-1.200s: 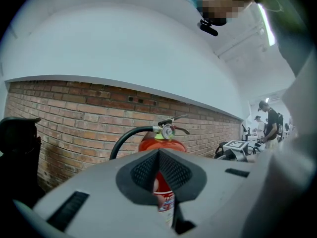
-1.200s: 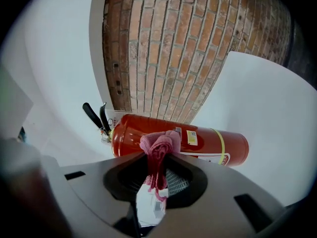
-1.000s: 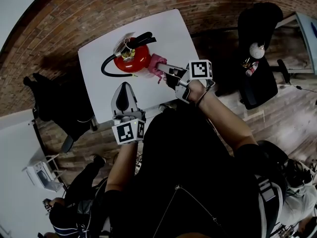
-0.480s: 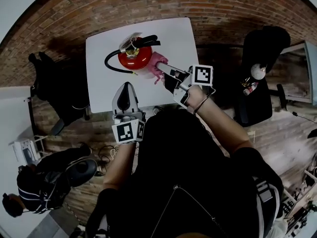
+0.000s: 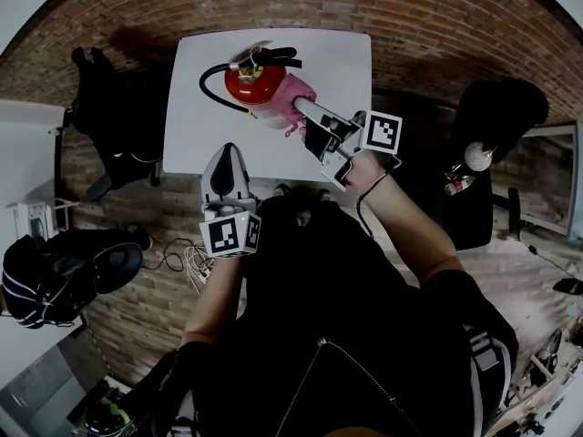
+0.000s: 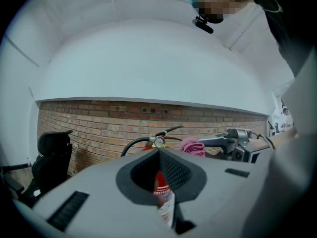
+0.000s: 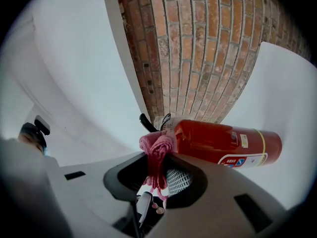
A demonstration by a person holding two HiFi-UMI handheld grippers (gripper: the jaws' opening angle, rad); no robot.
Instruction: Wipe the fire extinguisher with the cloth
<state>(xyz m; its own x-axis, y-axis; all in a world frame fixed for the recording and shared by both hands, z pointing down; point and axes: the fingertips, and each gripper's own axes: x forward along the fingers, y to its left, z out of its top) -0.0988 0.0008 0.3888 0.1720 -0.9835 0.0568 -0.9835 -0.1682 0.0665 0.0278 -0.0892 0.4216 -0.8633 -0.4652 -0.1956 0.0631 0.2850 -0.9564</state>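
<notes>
A red fire extinguisher (image 5: 252,82) stands upright on the white table (image 5: 342,62), its black hose (image 5: 211,82) curling to the left. My right gripper (image 5: 301,107) is shut on a pink cloth (image 5: 291,93) and holds it against the extinguisher's right side. In the right gripper view the cloth (image 7: 156,150) bunches between the jaws of the right gripper (image 7: 157,158), touching the red cylinder (image 7: 223,142). My left gripper (image 5: 227,150) hovers over the table's near edge, shut and empty, short of the extinguisher. The left gripper (image 6: 159,155) looks along its jaws at the gauge (image 6: 158,142) and the cloth (image 6: 192,146).
The table stands on a brick floor (image 5: 437,16). One black chair (image 5: 114,126) is at the table's left and another (image 5: 496,116) at the right. A person (image 5: 55,271) sits low at the left. Cables (image 5: 187,260) lie on the floor.
The head view has shifted, so the table now sits higher and more central. The cloth stays pressed to the extinguisher's right side. The left gripper remains shut near the table's edge.
</notes>
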